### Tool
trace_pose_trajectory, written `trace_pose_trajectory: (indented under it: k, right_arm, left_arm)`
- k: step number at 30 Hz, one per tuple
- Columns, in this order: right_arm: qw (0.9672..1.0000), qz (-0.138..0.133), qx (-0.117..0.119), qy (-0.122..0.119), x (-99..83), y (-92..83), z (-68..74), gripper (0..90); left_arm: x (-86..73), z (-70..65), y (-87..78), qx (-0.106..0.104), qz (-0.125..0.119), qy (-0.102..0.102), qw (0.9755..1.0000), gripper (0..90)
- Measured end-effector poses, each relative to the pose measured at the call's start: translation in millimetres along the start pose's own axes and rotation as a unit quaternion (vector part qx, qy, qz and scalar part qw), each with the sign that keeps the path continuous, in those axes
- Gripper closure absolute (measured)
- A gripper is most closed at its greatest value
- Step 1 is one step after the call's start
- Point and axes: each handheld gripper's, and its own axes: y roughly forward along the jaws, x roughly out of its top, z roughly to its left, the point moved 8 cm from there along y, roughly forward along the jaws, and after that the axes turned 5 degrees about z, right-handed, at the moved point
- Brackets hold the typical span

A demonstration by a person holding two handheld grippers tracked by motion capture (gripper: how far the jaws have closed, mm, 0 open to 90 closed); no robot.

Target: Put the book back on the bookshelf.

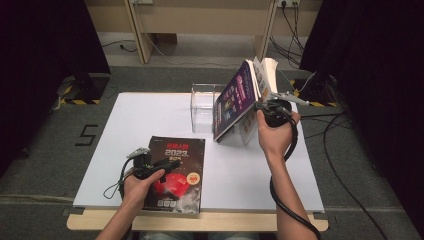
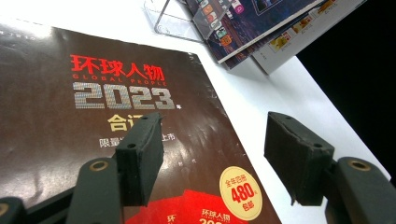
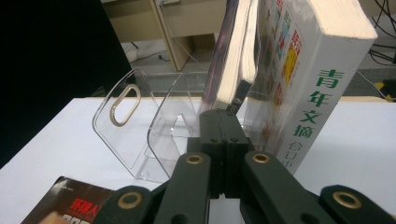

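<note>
Nearest the high camera, the person's left hand holds the left gripper [image 1: 161, 165] over a dark magazine [image 1: 175, 172] that lies flat at the table's [image 1: 125, 120] near edge. Its long axis runs away from the person, the title end farthest off, and its bottom edge slightly overhangs the white tabletop. The cover is dark brown-black with red Chinese characters, a silver "2023", a red patch lower down and a round cream sticker printed "480". In the left gripper view the jaws stand wide apart just above that cover, with nothing between them.

Farther right, behind the magazine, a clear acrylic book rack [image 1: 202, 107] stands with upright dividers. Against it lean a thin purple-covered magazine [image 1: 232, 100] and a thick white-spined volume [image 1: 265, 75], both tilted, tops toward the right.

At the right, the right gripper [image 1: 260, 106] has its jaws pressed together, tips at the lower edge of the purple magazine; whether they pinch it cannot be told.
</note>
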Motion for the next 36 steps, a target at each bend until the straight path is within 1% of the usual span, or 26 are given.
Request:
trace_pose_trajectory:
  k: [8,16,25,30,36]
  right_arm:
    - [1.0000,-0.006,-0.001,-0.002,1.4,1.8,0.0,90.0]
    - [0.9999,-0.013,-0.006,-0.009,4.9,3.8,0.3,90.0]
    - [0.9998,-0.017,-0.013,-0.006,12.2,6.6,-2.3,90.0]
    - [0.9997,-0.020,-0.016,-0.005,10.6,6.2,-3.5,90.0]
    - [0.9998,-0.013,-0.016,-0.002,6.5,5.0,-7.0,90.0]
  left_arm:
    - [0.4,-0.9,-0.2,0.000,-0.001,0.001,1.0000,36.4]
    - [-0.3,-1.0,0.7,0.000,0.000,0.002,1.0000,36.4]
    - [-0.9,-1.4,1.4,-0.001,0.001,0.003,1.0000,36.4]
    - [-0.4,-1.3,0.7,-0.001,0.000,0.002,1.0000,36.3]
    - [-0.1,-1.6,0.9,-0.002,0.000,0.004,1.0000,36.4]
